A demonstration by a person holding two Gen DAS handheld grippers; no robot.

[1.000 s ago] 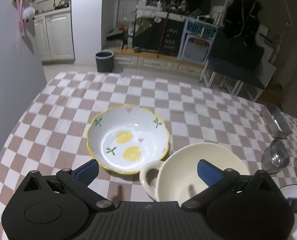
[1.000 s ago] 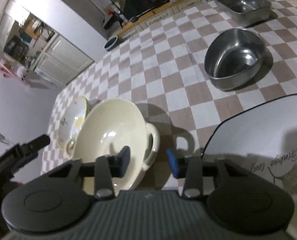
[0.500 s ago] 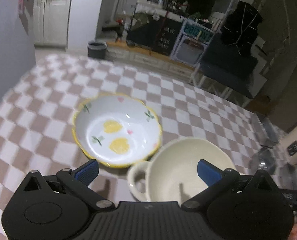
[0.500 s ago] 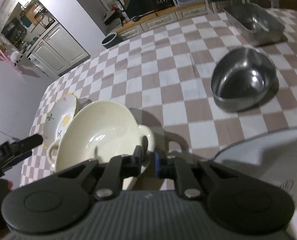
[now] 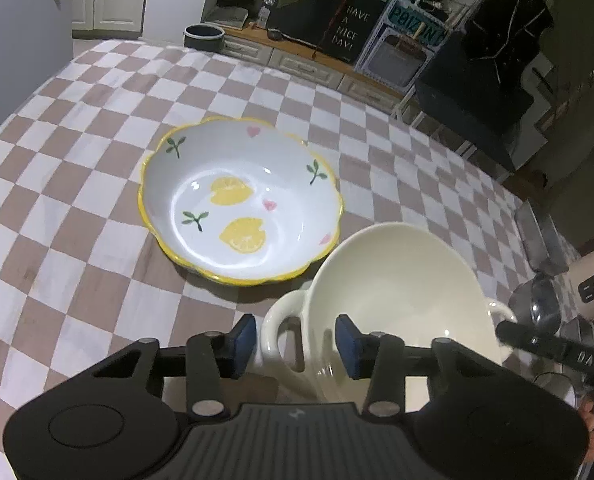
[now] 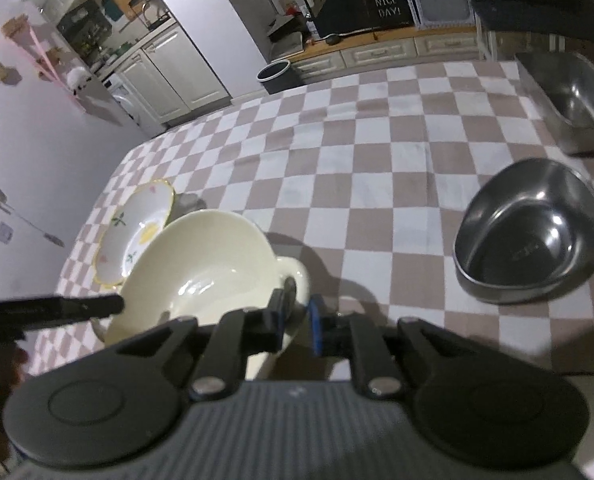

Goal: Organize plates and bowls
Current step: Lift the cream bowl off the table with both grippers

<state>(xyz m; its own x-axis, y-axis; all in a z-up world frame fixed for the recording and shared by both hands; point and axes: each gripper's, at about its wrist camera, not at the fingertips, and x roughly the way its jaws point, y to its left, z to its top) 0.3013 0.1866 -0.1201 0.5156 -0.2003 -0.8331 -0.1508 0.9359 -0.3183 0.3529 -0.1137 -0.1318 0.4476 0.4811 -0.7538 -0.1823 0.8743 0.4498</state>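
Right gripper (image 6: pixel 297 316) clamped on 1 ear handle of cream bowl (image 6: pixel 201 272); bowl tilted, resting or lifted cannot tell. Left gripper (image 5: pixel 295 344) part-open, pads straddling opposite handle, not pinching. Lemon bowl (image 5: pixel 241 200) at 11 o'clock, just beside cream bowl.

Risk, as judgement: single-handle hold lets bowl swing or slip; rim may knock lemon bowl.

Right view alone shows steel bowl (image 6: pixel 533 240) at 2 o'clock, steel tray (image 6: pixel 569 100) beyond. Left view alone shows lemon bowl whole.

handled bowl (image 5: pixel 397 280): plain cream
scalloped bowl (image 5: pixel 241 200): white, yellow rim, lemons, pink hearts
tablecloth (image 5: pixel 77 240): brown-white checks
metal bowl (image 6: pixel 533 240): dark silvery steel
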